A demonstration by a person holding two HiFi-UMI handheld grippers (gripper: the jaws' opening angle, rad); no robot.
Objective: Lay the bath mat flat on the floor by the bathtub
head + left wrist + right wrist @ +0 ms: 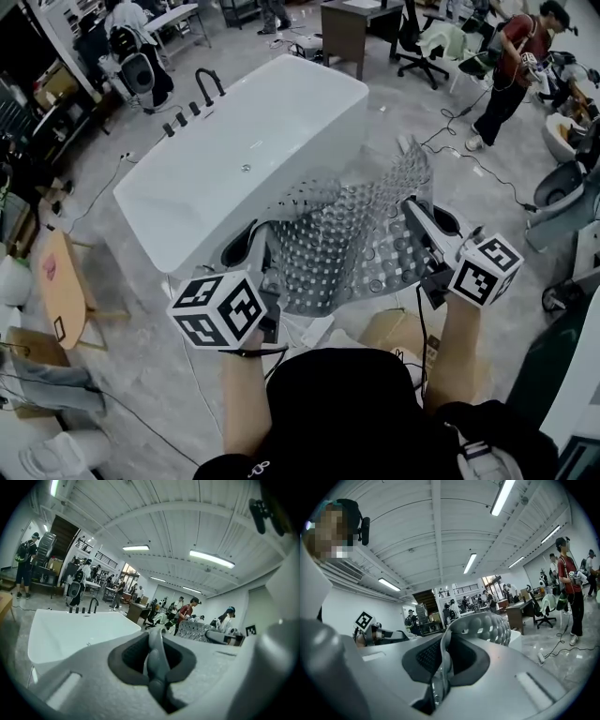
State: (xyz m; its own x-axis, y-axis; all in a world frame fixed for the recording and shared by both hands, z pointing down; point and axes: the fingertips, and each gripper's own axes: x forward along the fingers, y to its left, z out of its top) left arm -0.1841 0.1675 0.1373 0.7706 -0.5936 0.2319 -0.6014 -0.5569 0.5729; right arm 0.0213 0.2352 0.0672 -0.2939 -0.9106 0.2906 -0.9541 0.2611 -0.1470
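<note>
A see-through grey bath mat (352, 234) with rows of round bumps hangs in the air, stretched between my two grippers beside the white bathtub (253, 141). My left gripper (253, 248) is shut on the mat's left edge, close to the tub's near corner. My right gripper (429, 220) is shut on the right edge, and the mat's far corner rises above it. In the left gripper view a thin fold of mat (157, 653) is pinched between the jaws, with the tub (75, 630) beyond. In the right gripper view the mat (490, 625) curls up out of the shut jaws.
A wooden stool (64, 291) stands left of the tub and a cardboard box (401, 333) lies by my feet. Cables (469, 155) trail over the grey floor at right. A dark desk (361, 28), an office chair (417, 42) and a person (506, 70) are further back.
</note>
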